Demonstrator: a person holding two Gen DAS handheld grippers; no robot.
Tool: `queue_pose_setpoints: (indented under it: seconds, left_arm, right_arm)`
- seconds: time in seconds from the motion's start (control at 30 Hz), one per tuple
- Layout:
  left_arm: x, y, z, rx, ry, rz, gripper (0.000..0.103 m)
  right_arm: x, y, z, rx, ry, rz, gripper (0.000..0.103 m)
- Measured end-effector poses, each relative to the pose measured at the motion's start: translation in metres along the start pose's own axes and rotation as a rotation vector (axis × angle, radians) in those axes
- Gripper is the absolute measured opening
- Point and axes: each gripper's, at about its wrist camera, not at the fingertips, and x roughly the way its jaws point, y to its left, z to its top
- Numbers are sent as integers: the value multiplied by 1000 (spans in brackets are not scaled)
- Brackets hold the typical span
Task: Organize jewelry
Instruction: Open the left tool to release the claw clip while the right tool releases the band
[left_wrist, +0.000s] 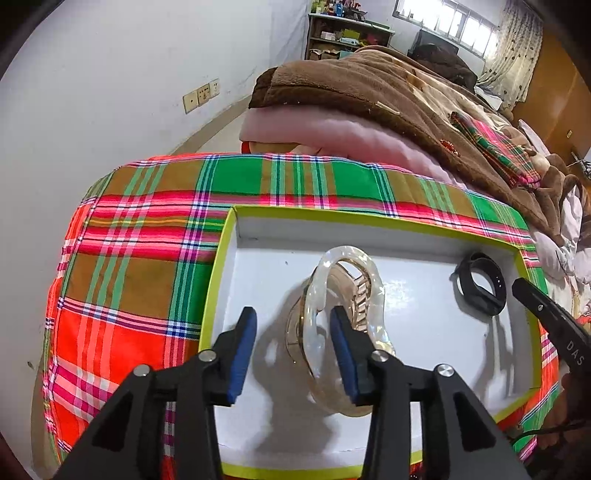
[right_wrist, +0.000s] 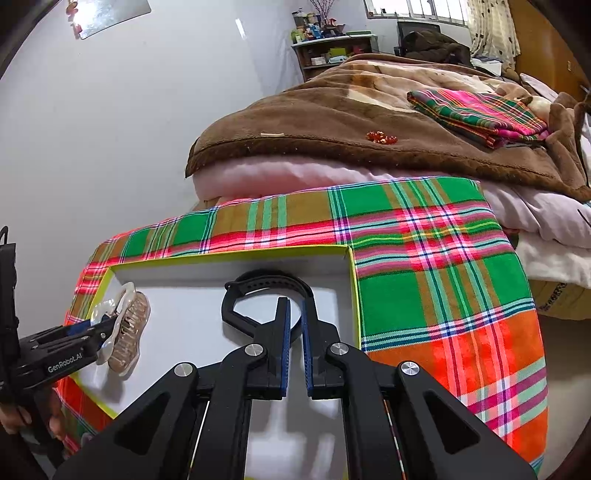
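Our left tongs stand spread inside the lime-rimmed box. The pearly hair claw clip rests on the box floor with its near edge against the right pad, but nothing squeezes it: the left pad is clear of it. No earlier frame is on hand, so we judge only that the clip now lies free, placed at about the box's centre in the left wrist view.

Our right tongs are pressed together, and they pinch the black fitness band by its strap. The band sits at 12 o'clock from these tongs, near the box's far right corner, with its loop resting on or just above the white floor; we cannot tell which.

The step in hand, as we judge it, is setting both pieces down. To do it well, we lift the left tongs straight up and back so the right pad does not drag the clip, which looks light and likely to slide on smooth card. For the band, we lower it until it lies flat, then let go, keeping it well apart from the clip.

Outward from the box lies the plaid cloth on the bed. At 1 o'clock, on the brown blanket, a red beaded piece remains outside the box.
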Motion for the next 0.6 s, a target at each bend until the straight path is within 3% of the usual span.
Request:
queue_pose_setpoints:
  seconds: [0.07,0.6]
  left_arm:
    - [-3,0,-1,6,-5,-3,49]
    - [-69,6,-22,-11,-139,-100,63]
  right_arm:
    - [-2,1,-1,0,-4,-1,11]
    - [-54,13,-16,-46,-94,34,15]
